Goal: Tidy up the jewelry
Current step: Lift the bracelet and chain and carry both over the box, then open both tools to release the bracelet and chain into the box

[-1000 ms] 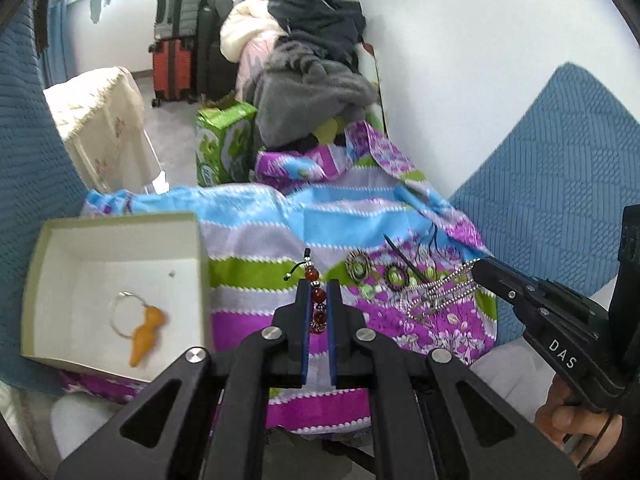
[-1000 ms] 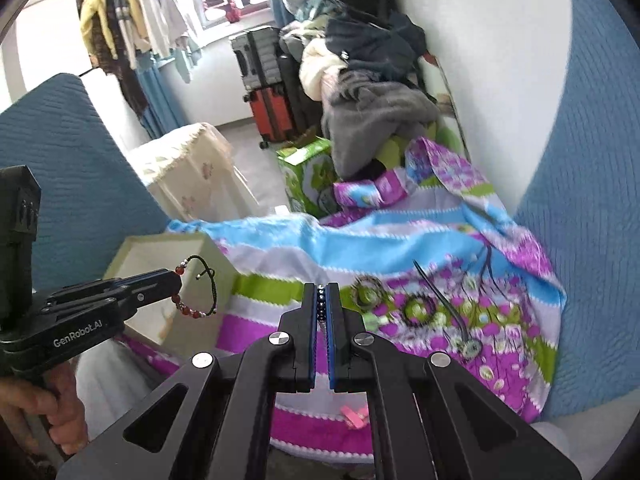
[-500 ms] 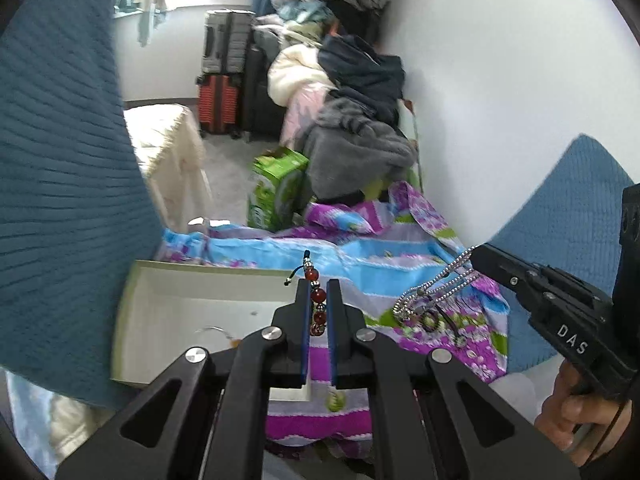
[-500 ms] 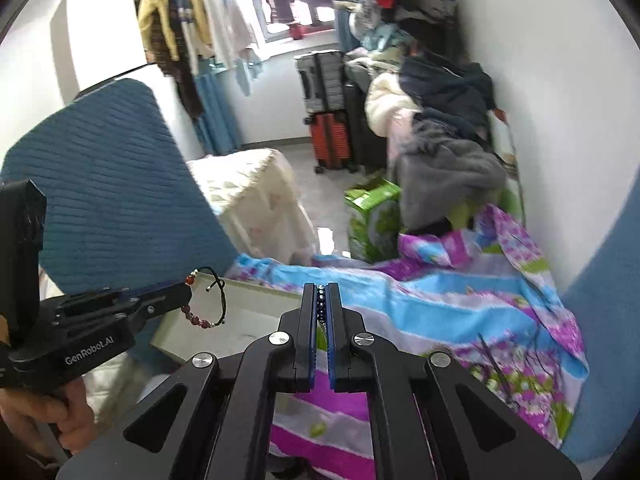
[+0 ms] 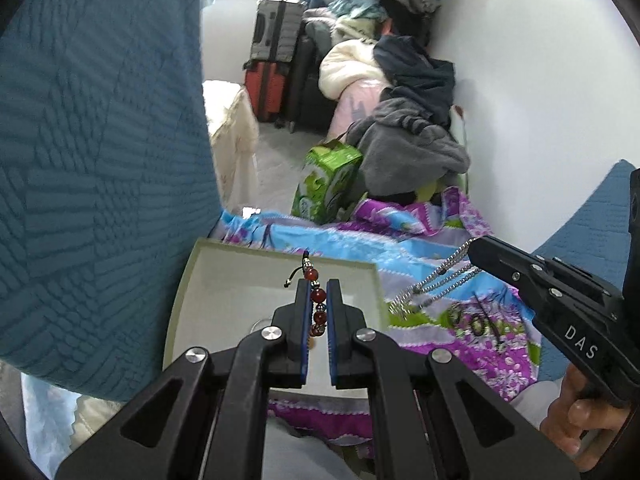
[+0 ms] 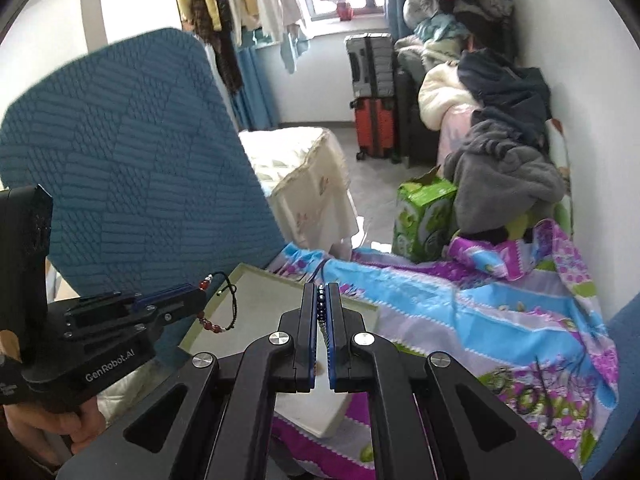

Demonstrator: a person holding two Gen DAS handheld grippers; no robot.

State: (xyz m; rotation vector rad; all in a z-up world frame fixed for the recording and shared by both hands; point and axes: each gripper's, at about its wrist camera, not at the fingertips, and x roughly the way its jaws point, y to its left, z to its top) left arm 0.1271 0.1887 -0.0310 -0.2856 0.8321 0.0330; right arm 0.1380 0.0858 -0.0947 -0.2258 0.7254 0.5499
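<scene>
While both tongs (image 5: 318, 300) (image 6: 320, 300) now hang over the box (image 5: 208, 280), left clamps the bracelet (image 5: 316, 300), right the chain (image 5: 436, 284); dropping comes next.

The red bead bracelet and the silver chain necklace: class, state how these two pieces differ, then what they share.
The red bead bracelet has round red beads on a black cord; the silver chain necklace is fine metal links. The bracelet sits in the left gripper over the white box; the necklace hangs from the right gripper over the floral cloth. Both are clamped and lifted.
</scene>
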